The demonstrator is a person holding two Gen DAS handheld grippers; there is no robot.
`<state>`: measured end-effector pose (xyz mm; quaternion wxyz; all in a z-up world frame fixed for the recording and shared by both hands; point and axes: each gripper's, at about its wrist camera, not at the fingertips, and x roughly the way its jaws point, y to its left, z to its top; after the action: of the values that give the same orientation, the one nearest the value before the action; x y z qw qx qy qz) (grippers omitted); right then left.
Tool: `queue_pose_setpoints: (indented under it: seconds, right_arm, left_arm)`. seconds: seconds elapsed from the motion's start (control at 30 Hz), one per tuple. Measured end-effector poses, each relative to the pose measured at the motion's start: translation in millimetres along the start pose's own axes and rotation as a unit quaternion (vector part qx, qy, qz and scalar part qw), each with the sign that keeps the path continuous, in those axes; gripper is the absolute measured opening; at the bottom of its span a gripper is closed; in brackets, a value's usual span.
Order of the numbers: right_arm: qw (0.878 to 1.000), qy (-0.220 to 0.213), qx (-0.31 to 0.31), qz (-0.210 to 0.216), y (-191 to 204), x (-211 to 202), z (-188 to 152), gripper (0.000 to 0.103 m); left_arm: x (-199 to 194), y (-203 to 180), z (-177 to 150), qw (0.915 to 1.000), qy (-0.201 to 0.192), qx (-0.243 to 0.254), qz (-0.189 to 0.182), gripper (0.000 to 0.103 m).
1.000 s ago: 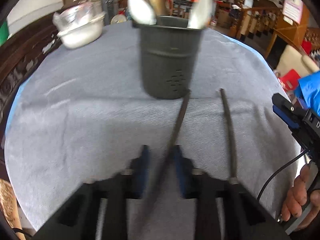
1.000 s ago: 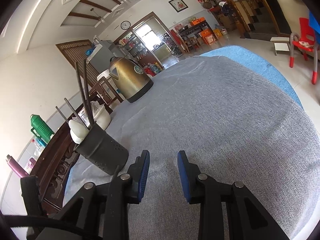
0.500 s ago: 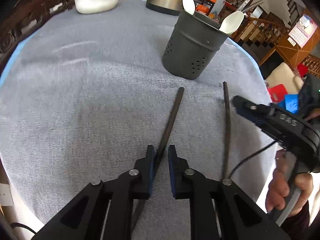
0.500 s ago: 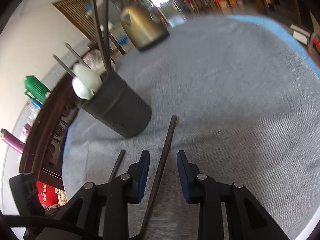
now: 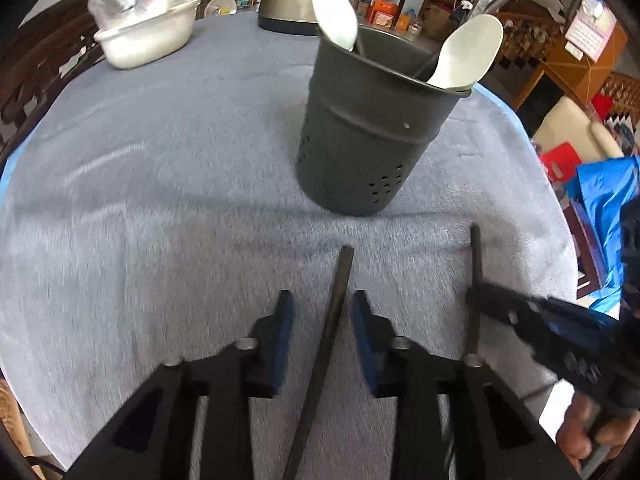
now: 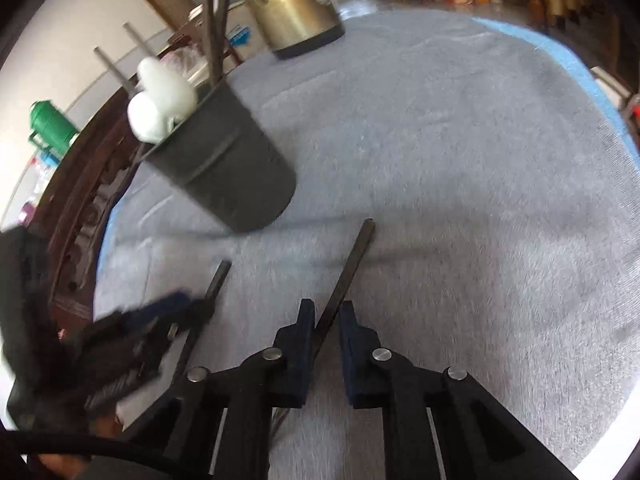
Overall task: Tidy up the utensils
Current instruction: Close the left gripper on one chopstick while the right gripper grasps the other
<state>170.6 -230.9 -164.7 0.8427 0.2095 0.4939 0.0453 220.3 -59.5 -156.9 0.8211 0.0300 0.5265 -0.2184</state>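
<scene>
My left gripper point(image 5: 322, 316) is wide apart, with one dark chopstick point(image 5: 334, 312) lying between its fingers on the gray cloth point(image 5: 160, 200). My right gripper point(image 6: 324, 320) squeezes the other chopstick point(image 6: 352, 264). The holder point(image 5: 360, 140) stands just ahead.

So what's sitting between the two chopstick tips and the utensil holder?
Nothing: in the left wrist view only bare grey tablecloth separates the chopsticks from the holder.

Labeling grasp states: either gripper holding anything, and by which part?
Left gripper is open around a chopstick, not gripping. Right gripper has closed in around the other chopstick partway along its length; contact cannot be told.
</scene>
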Motion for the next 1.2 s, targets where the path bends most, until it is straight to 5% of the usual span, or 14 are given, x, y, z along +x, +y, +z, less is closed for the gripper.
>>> queue_pose_setpoints:
  seconds: [0.07,0.43,0.6,0.73,0.83,0.9,0.93,0.97,1.2]
  right_arm:
    - [1.000,0.021,-0.009,0.014,0.2,-4.2,-1.6,0.013]
    - [0.996,0.048,0.075,-0.016,-17.0,-4.2,21.5,0.022]
    - [0.994,0.049,0.087,-0.046,-15.4,-2.4,30.9,0.023]
    - [0.993,0.053,0.067,-0.086,-4.7,3.6,43.1,0.023]
    - [0.992,0.051,0.037,-0.111,8.2,8.9,45.5,0.022]
    - [0.992,0.043,0.013,-0.121,11.6,11.4,40.8,0.018]
    - [0.991,0.039,0.006,-0.126,10.7,9.8,40.2,0.014]
    - [0.991,0.036,0.003,-0.126,11.7,9.3,38.8,0.012]
    - [0.999,-0.011,0.006,-0.053,6.8,-14.9,30.4,0.008]
  left_arm:
    - [2.6,-2.7,1.8,1.0000,-0.001,0.007,-0.003,0.011]
    - [-3.5,19.0,-6.5,0.9993,0.005,-0.038,0.002,0.008]
    - [-1.5,31.3,-1.2,0.9983,0.013,-0.055,0.013,0.014]
    - [1.1,26.4,4.6,0.9991,0.013,-0.039,0.005,0.032]
    - [3.1,22.2,6.8,0.9996,0.008,-0.022,0.016,0.031]
    - [7.1,18.5,10.7,0.9997,0.005,-0.013,0.019,0.027]
    - [7.7,19.3,11.5,0.9996,0.005,-0.012,0.024,0.015]
    - [9.8,17.4,13.9,0.9996,0.005,-0.012,0.027,0.008]
    - [-6.7,30.7,17.0,0.9990,-0.017,-0.040,0.010,0.007]
